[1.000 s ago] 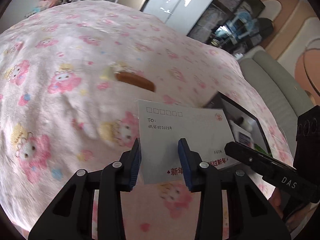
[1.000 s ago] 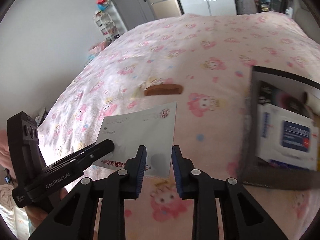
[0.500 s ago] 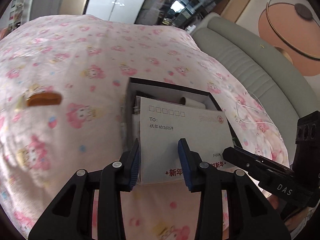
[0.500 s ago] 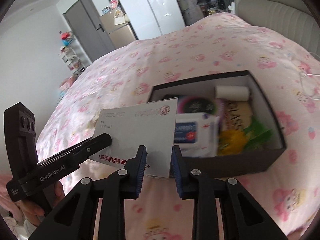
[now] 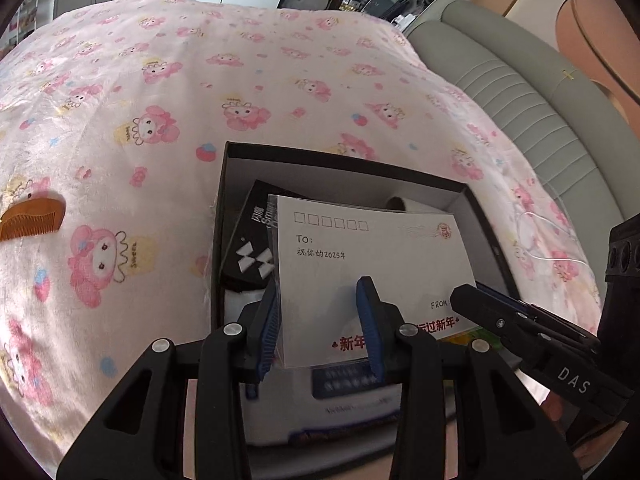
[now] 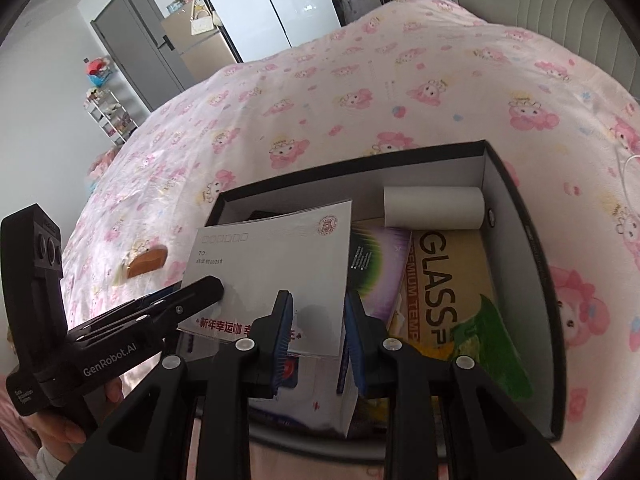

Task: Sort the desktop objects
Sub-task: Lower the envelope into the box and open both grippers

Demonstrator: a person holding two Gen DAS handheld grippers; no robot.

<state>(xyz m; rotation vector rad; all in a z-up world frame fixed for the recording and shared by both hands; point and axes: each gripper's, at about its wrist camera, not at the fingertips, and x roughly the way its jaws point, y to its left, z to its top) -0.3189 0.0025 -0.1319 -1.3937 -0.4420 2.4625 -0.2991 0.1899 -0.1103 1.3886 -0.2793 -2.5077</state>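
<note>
A white envelope (image 5: 372, 256) with red print hangs over the open black box (image 5: 344, 160), held between both grippers. My left gripper (image 5: 320, 320) has the envelope's left part between its blue pads; its jaws are starting to open, and the pads still touch the paper. In the right wrist view my right gripper (image 6: 318, 328) is shut on the lower right part of the envelope (image 6: 280, 264). The left gripper (image 6: 212, 292) shows there at the envelope's left edge. An amber comb (image 5: 32, 222) lies on the bedspread left of the box.
The box (image 6: 360, 160) holds a white paper roll (image 6: 434, 208), a "GLASS" carton (image 6: 444, 288), a black packet (image 5: 252, 248) and a wipes pack (image 5: 340, 400). Pink cartoon bedspread (image 5: 240, 80) surrounds it. A grey padded headboard (image 5: 520, 92) runs along the right.
Both grippers carried the envelope sideways from above the bedspread by the comb to above the black box. The comb has slid to the left edge of the left wrist view.
</note>
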